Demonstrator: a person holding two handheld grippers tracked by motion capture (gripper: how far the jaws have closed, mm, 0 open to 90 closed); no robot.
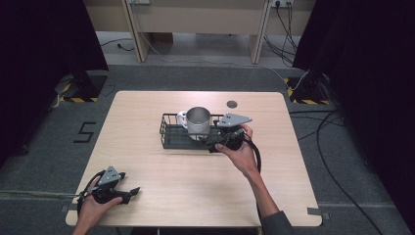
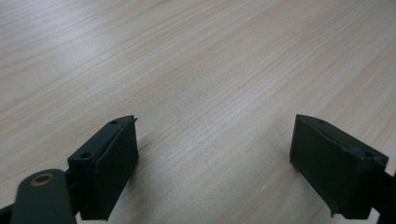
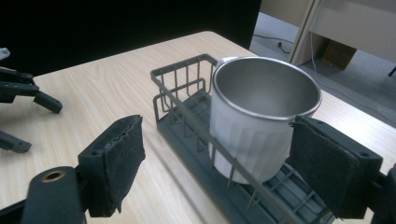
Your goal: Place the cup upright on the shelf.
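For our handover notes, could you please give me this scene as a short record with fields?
Table: light wood, the person's hands reaching in from the near edge
Rack: dark wire rack near the table's middle
Mug: white outside, metal inside, upright in the rack, handle on the side away from the right gripper
Right gripper: jaws apart, at the rack, one jaw close by the mug's wall
Left gripper: jaws apart, nothing between them, low over bare table at the near left
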